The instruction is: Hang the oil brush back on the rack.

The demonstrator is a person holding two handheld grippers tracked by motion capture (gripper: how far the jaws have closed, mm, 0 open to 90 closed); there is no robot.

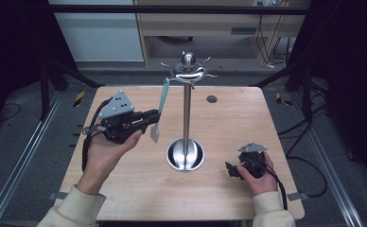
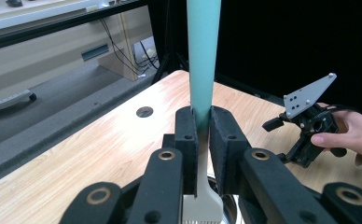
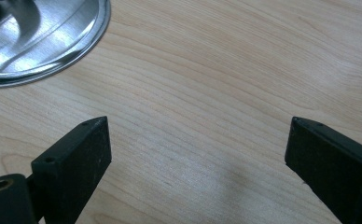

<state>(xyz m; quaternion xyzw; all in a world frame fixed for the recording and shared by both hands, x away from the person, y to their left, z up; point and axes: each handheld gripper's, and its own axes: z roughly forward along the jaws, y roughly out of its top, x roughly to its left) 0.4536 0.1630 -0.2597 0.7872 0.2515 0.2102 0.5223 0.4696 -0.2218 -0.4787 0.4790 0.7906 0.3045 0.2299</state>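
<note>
Forearms in cream sleeves reach over the wooden table (image 1: 125, 189), where a steel hook stand (image 1: 187, 118) rises from its round base. At left, the left gripper (image 1: 155, 115) pinches a teal-handled spatula (image 1: 162, 101) upright, just beside the stand's pole. At right, the right gripper (image 1: 229, 168) rests low, jaws spread wide.
</note>
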